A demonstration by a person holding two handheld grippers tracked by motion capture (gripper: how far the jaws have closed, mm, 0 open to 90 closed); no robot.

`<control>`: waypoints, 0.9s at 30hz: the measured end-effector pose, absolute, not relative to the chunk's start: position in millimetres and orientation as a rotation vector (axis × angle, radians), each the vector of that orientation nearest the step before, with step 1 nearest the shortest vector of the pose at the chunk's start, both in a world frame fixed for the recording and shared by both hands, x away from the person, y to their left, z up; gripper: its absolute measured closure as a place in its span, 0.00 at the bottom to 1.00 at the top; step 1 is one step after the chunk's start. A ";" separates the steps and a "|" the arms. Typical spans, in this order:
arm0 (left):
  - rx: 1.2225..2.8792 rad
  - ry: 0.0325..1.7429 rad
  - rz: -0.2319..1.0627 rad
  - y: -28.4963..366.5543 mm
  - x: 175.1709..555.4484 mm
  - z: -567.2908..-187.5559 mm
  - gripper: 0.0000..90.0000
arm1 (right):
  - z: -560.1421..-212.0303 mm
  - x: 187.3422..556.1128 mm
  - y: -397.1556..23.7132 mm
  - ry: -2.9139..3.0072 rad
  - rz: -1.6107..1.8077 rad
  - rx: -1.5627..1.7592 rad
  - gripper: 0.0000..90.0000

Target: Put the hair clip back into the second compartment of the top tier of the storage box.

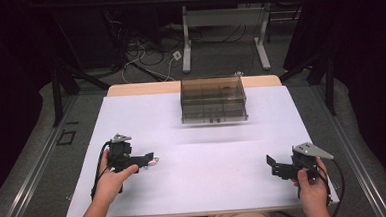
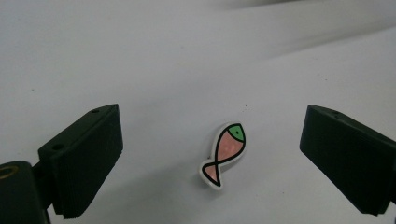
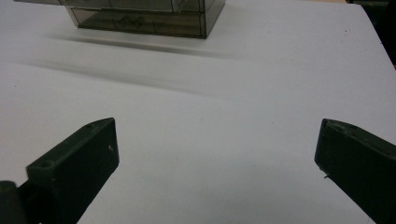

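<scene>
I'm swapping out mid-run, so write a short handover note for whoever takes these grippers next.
Left gripper: open, jaws either side of the fish sticker, not touching it.
Right gripper: open, holding nothing, over bare white table.
The sticker lies flat on the table at the left; the smoky clear drawer box stands at the far edge, drawers shut.
Done: approach. Left: probably grasp the sticker.

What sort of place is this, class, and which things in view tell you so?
Probably a lab or recording workspace: a white-covered table bearing just a smoky plastic drawer box and a small fish sticker, with loose cables on the floor behind.
</scene>
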State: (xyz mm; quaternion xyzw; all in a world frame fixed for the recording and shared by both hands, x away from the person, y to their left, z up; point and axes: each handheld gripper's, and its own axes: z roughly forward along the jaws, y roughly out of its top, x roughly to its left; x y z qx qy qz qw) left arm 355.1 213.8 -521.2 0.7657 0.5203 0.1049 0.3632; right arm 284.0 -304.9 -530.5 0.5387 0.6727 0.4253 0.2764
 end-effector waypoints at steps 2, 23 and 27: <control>1.990 1.332 0.256 212.4 355.7 -521.8 0.06 | -531.3 284.6 -304.8 1.802 1.142 1.442 0.00; 2.082 1.291 0.256 199.7 359.2 -528.5 0.55 | -532.1 285.0 -304.5 1.823 1.142 1.446 0.00; 2.121 1.266 0.250 198.6 359.6 -528.1 0.58 | -531.7 284.9 -305.6 1.832 1.129 1.443 0.00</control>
